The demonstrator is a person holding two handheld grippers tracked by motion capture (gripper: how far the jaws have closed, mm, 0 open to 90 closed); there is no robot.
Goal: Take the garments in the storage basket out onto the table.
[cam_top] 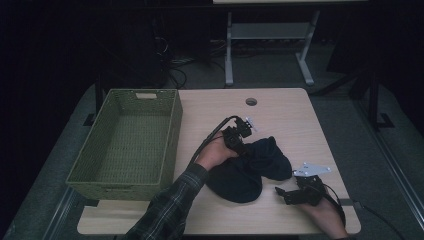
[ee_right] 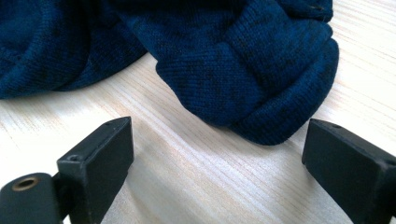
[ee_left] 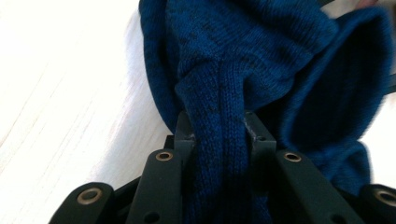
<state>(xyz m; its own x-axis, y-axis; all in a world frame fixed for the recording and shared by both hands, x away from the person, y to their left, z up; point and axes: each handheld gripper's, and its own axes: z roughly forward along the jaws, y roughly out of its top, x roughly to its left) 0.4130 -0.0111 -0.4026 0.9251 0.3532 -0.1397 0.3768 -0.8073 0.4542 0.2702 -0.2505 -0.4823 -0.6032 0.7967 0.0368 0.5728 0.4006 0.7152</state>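
A dark blue knitted garment (cam_top: pixel 249 167) is lying crumpled on the wooden table (cam_top: pixel 280 107), right of a green woven basket (cam_top: pixel 172 125) that is sitting open at the table's left side with nothing visible inside. As I judge it, the work is only just getting under way: the knit is gripped at one point but nothing is folded or moved into the basket yet, so most of the handling is still to come.

The left gripper (cam_top: pixel 239 141) is pinching a bunched ridge of the knit at the garment's far left edge; in the left gripper view its jaws are clamping tightly on a thick fold of the blue wool (ee_left: pixel 224 140). The left hand (cam_top: pixel 216 154) is coming in over the table, its plaid sleeve (cam_top: pixel 172 202) angling up from the near edge.

The right gripper (cam_top: pixel 285 195) is resting low by the garment's near right side, jaws spread wide and pointing left toward it. In the right gripper view, a rounded cuff-like roll of the knit (ee_right: pixel 261 84) is lying just beyond the open jaws, not yet between them.
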